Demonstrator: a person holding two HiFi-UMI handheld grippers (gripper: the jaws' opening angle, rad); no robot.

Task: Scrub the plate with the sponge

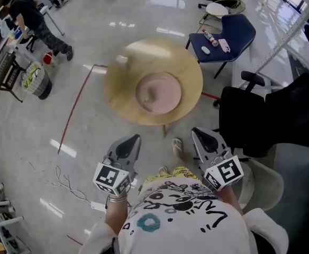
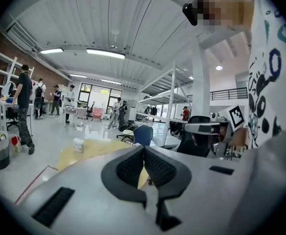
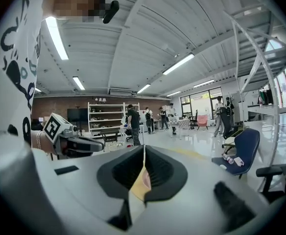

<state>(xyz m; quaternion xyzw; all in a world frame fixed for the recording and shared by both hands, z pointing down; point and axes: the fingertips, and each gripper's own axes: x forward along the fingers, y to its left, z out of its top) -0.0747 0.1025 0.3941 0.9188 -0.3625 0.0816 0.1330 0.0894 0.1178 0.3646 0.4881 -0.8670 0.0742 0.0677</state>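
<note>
Both handheld grey grippers, left (image 1: 134, 139) and right (image 1: 198, 133), are pressed shut with nothing between their jaws, pointing toward the round pale wooden table (image 1: 189, 73) but short of it. The round pink plate (image 1: 158, 92) lies flat and face up at the table's middle, with no long axis. A small pale block (image 1: 121, 60), possibly the sponge though blurred, sits near the far left rim, well apart from the plate

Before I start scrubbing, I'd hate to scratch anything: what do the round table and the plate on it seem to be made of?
Round table: probably light wood or veneer, judging by its pale yellow-tan, dull top; blur hides any grain. Plate: smooth, pale pink, little shine; ceramic or plastic, the look leaves it open.
</note>
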